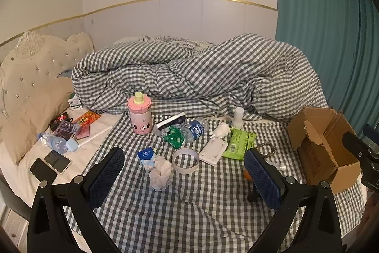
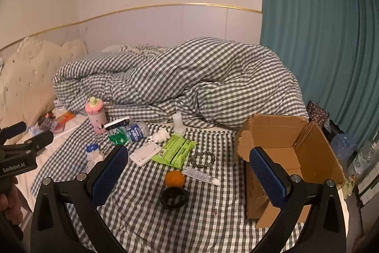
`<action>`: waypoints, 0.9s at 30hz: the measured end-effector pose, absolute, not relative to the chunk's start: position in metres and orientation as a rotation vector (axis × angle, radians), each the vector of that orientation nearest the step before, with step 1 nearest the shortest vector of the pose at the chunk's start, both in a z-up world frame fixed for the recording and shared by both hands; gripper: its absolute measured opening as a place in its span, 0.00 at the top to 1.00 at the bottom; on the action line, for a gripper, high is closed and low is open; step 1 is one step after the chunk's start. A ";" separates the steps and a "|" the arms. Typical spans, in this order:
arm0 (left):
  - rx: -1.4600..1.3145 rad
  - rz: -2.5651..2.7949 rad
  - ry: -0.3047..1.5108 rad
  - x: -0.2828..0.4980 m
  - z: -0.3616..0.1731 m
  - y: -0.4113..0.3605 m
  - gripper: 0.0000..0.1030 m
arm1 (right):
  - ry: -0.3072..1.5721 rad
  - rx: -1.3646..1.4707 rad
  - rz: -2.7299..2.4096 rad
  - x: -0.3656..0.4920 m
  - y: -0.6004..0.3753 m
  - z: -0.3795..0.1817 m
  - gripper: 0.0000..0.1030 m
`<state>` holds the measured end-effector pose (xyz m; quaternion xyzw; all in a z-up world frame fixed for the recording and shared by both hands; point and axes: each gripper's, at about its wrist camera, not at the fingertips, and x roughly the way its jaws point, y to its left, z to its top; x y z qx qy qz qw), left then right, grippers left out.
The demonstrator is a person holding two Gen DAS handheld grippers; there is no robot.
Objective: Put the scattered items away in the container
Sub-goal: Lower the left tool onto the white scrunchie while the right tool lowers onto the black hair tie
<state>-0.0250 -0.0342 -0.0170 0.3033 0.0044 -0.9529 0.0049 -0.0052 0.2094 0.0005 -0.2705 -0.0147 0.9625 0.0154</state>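
Note:
The open cardboard box (image 1: 324,146) (image 2: 291,158) lies on the checked bedspread at the right, tipped on its side. Scattered left of it are a pink bottle (image 1: 139,115), a water bottle (image 1: 195,129), a tape roll (image 1: 185,170), a white flat device (image 1: 213,151), a green wipes pack (image 2: 174,150), an orange (image 2: 174,178), a black ring (image 2: 174,198), a small tube (image 2: 201,175) and a bead bracelet (image 2: 202,159). My left gripper (image 1: 183,153) hovers open over the tape roll and crumpled tissue (image 1: 161,172). My right gripper (image 2: 189,149) hovers open above the orange, beside the box.
A bunched checked duvet (image 1: 201,77) fills the back of the bed. By the padded headboard (image 1: 35,77) lie two phones (image 1: 51,164), another water bottle (image 1: 53,142) and snack packets (image 1: 86,119). A teal curtain (image 2: 319,39) hangs at the right, with bags on the floor below it.

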 end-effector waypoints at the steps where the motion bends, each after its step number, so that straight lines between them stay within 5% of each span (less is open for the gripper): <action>1: 0.963 -2.977 0.015 -0.028 -0.020 -0.037 0.00 | -0.053 -0.856 2.998 -0.009 0.208 -0.002 0.00; 27: 1.371 -2.814 -0.055 -0.126 -0.165 -0.095 0.00 | -0.156 -1.248 2.927 -0.099 0.180 -0.107 0.00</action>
